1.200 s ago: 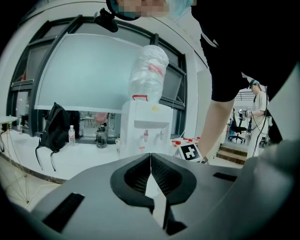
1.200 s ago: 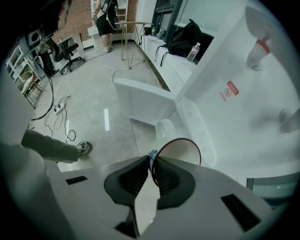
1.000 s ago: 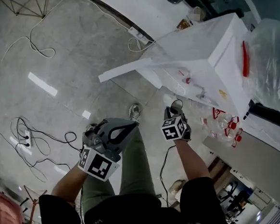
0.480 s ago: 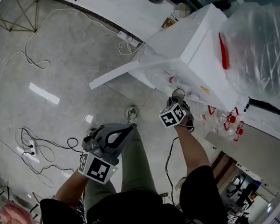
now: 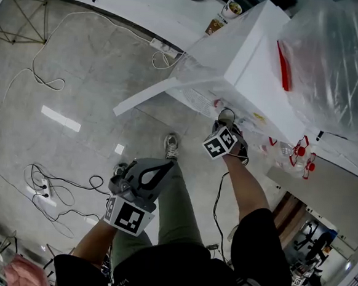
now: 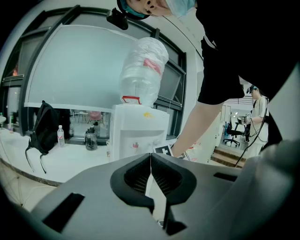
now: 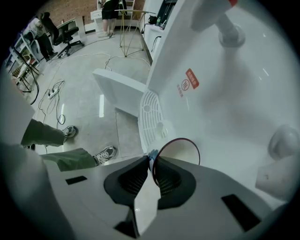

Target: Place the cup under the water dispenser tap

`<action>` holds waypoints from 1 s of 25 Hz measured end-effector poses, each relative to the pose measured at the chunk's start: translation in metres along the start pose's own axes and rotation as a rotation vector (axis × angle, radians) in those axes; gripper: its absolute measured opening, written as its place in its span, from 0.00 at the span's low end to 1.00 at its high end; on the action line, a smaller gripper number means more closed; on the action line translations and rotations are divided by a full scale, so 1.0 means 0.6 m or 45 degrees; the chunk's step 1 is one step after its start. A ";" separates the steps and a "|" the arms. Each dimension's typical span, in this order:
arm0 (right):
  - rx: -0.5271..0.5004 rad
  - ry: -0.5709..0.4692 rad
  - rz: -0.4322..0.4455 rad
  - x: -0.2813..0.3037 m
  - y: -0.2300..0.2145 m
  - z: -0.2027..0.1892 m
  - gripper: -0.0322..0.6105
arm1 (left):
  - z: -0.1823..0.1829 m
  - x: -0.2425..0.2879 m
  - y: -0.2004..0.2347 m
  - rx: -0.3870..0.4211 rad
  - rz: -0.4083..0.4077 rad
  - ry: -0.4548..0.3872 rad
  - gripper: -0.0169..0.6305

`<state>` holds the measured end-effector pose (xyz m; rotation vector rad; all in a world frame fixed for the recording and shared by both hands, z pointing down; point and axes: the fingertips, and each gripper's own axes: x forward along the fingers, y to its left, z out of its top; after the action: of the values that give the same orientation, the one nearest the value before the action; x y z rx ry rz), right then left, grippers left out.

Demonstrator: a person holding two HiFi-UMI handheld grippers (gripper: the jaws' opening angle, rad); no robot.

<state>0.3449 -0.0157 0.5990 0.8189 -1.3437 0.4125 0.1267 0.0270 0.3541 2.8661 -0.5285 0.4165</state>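
In the head view the white water dispenser (image 5: pixel 259 59) stands at the upper right, with a plastic-wrapped bottle (image 5: pixel 333 65) on top. My right gripper (image 5: pixel 226 126) points steeply down just in front of its tap recess, shut on the rim of a red-rimmed paper cup (image 5: pixel 226 116). In the right gripper view the cup (image 7: pixel 180 151) hangs from the gripper (image 7: pixel 151 159) above the round drip grille (image 7: pixel 150 117), with a tap (image 7: pixel 224 21) higher up and another tap (image 7: pixel 283 140) at the right. My left gripper (image 5: pixel 165 165) is lower left over the floor, shut and empty (image 6: pixel 151 157).
The dispenser's lower door (image 5: pixel 149 94) swings open over the tiled floor. Cables and power strips (image 5: pixel 40 181) lie on the left of the floor. My shoe (image 5: pixel 171 146) is below the door. A backpack (image 6: pixel 44 129) and bottles (image 6: pixel 60 136) stand on a counter.
My right gripper has carried the cup closer in under the dispenser's taps. The left gripper has shifted slightly and stays shut.
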 end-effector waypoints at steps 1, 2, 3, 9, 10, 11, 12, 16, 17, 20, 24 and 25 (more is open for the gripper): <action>0.005 -0.003 -0.004 0.001 0.000 0.002 0.16 | 0.000 0.001 0.001 0.001 0.000 0.002 0.06; 0.012 -0.007 -0.010 0.001 0.000 0.005 0.16 | 0.001 0.001 0.001 0.003 0.000 0.004 0.06; 0.019 -0.011 -0.021 0.001 0.000 0.007 0.16 | 0.001 0.001 0.002 0.005 0.000 0.006 0.06; 0.076 -0.065 -0.110 -0.012 -0.009 0.006 0.24 | 0.007 -0.011 0.003 0.013 -0.002 0.004 0.06; 0.087 -0.079 -0.118 -0.017 -0.011 0.006 0.25 | 0.008 -0.013 0.002 0.018 -0.004 0.006 0.06; 0.096 -0.090 -0.123 -0.023 -0.011 0.005 0.26 | 0.010 -0.015 0.001 0.023 -0.007 0.008 0.06; 0.104 -0.097 -0.126 -0.028 -0.011 0.003 0.26 | 0.012 -0.016 -0.001 0.029 -0.010 0.008 0.06; 0.156 -0.125 -0.147 -0.054 -0.007 -0.006 0.26 | 0.030 -0.024 -0.012 0.050 -0.025 -0.002 0.06; 0.174 -0.138 -0.154 -0.063 -0.005 -0.006 0.26 | 0.035 -0.027 -0.015 0.056 -0.030 -0.006 0.06; 0.234 -0.184 -0.181 -0.092 0.001 -0.009 0.26 | 0.053 -0.037 -0.029 0.075 -0.043 -0.012 0.06; 0.418 -0.307 -0.217 -0.143 -0.007 -0.015 0.25 | 0.085 -0.045 -0.047 0.096 -0.057 -0.011 0.06; 0.463 -0.340 -0.222 -0.156 -0.009 -0.015 0.25 | 0.092 -0.048 -0.050 0.106 -0.059 -0.013 0.06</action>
<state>0.3350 0.0049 0.5074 1.3209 -1.4483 0.4266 0.1250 0.0503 0.2889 2.9551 -0.4564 0.4256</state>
